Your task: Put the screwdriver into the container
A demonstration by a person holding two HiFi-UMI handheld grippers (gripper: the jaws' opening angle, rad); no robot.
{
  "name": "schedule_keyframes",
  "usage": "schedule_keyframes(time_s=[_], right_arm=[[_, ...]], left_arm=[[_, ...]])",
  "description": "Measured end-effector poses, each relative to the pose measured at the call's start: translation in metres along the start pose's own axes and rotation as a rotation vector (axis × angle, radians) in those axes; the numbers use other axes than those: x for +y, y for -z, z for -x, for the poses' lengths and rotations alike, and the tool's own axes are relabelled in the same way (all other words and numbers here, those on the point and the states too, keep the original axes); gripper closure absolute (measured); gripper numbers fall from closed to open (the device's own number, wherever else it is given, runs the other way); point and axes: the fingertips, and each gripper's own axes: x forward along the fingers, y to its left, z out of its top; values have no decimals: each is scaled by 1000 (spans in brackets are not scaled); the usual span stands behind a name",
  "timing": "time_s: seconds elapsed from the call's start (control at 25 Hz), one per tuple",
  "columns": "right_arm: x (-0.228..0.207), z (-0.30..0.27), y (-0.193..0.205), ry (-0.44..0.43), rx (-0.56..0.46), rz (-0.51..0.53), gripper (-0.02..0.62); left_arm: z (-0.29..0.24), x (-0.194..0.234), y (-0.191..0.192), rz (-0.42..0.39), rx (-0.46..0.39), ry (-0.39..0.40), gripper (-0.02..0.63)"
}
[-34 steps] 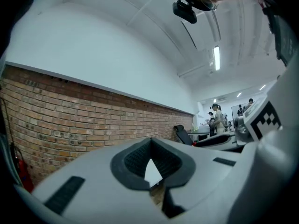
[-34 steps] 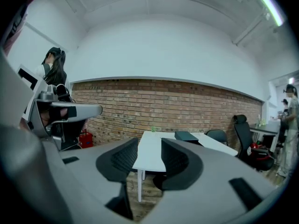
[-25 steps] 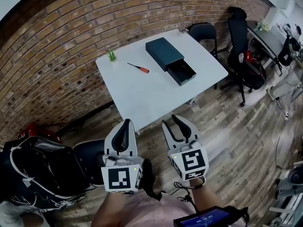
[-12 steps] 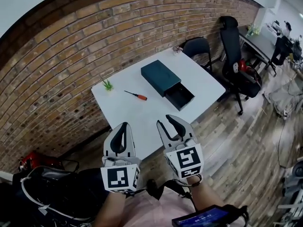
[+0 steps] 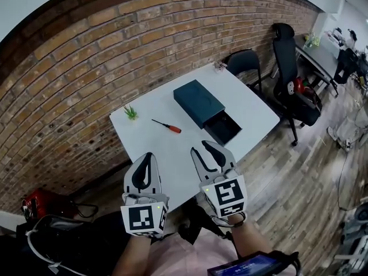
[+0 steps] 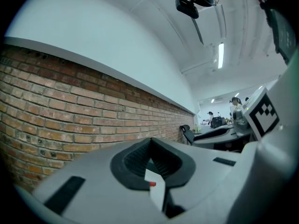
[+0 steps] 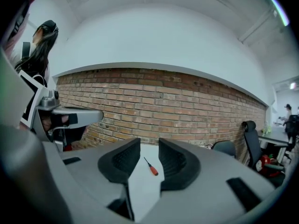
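An orange-handled screwdriver (image 5: 167, 126) lies on the white table (image 5: 247, 109), left of the dark teal container (image 5: 198, 102). The container's drawer (image 5: 223, 129) is pulled out towards me. Both grippers hover at the table's near edge, well short of the screwdriver. My left gripper (image 5: 148, 156) is shut with nothing in it; in the left gripper view its tips (image 6: 150, 141) meet, and the orange handle (image 6: 152, 184) shows through the gap below them. My right gripper (image 5: 202, 148) is open and empty. In the right gripper view the screwdriver (image 7: 151, 166) shows far off between the jaws (image 7: 149, 144).
A small green plant (image 5: 131, 112) stands at the table's far left corner by the brick wall (image 5: 86, 68). Two black office chairs (image 5: 244, 60) (image 5: 289, 56) stand at the right. A black bag (image 5: 52, 243) and a red object (image 5: 35, 203) lie on the floor at the left.
Both grippers have come forward from over the wooden floor to the table's near edge. The table now looks closer and more centred.
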Motion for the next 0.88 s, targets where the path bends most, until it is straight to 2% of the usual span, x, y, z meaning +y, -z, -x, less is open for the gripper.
schedule_keyframes(time_s=[0.52,0.88], right_arm=[[-35,-130,34,-177,98,-10,433],[-31,-202,78,-309,189,18,430]], left_arm=[[-108,40,40,3,92,-61,601],[-160,66,80,34,160,-122,601]])
